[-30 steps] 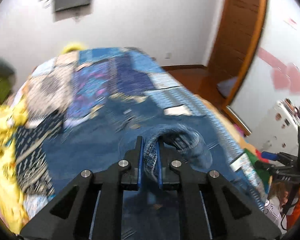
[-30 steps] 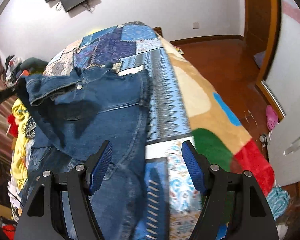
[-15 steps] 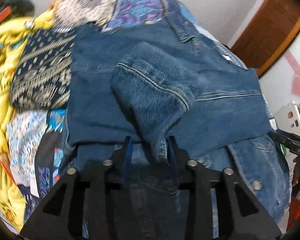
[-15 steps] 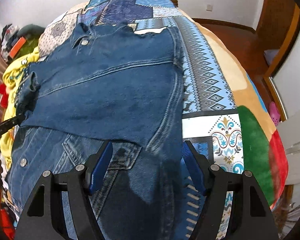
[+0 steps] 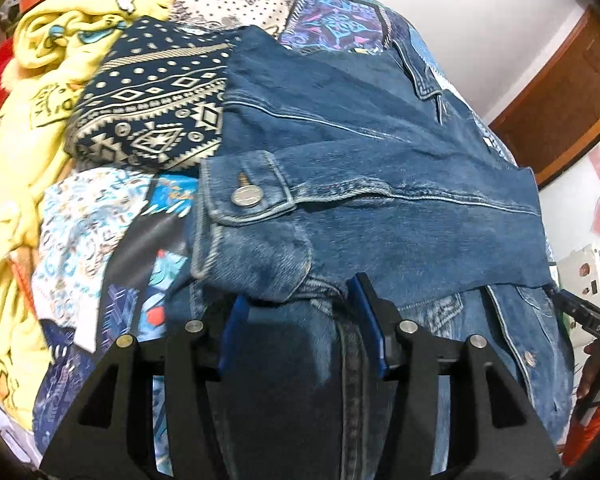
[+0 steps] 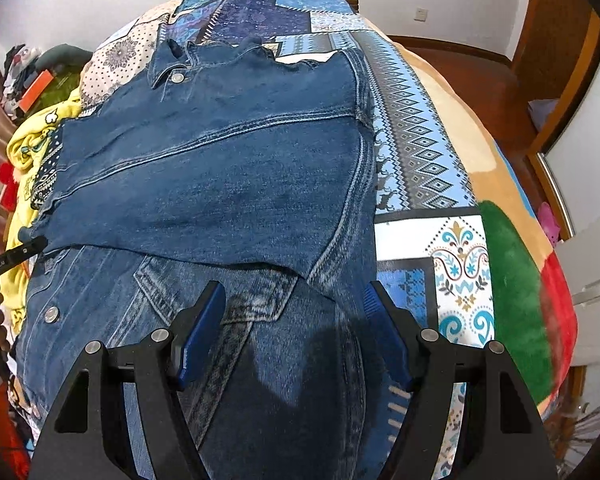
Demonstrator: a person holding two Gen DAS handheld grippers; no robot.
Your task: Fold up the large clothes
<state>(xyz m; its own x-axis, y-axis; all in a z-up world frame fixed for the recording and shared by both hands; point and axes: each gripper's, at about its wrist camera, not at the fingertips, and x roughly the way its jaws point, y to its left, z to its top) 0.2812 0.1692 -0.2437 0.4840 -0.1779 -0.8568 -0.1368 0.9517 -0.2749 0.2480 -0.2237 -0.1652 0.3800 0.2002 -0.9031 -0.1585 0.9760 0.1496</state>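
A blue denim jacket [image 6: 220,168] lies spread on the patchwork bed cover, with one sleeve [image 5: 400,216] folded across its body. The sleeve's buttoned cuff [image 5: 248,192] rests just beyond my left gripper [image 5: 302,334], which is open and empty, its jaws apart over the denim. My right gripper [image 6: 294,334] is open and empty above the jacket's lower part near its right edge. The jacket's collar [image 6: 172,68] points to the far end of the bed.
The patchwork bed cover [image 6: 416,152] extends right of the jacket. A navy patterned cloth [image 5: 148,112] and yellow clothes [image 5: 24,128] are piled at the left. A wooden door [image 5: 564,92] and brown floor [image 6: 476,80] lie beyond the bed.
My left gripper carried the sleeve across the jacket, laid it down and opened, letting go of the cuff. My right gripper stayed open and moved in over the jacket.
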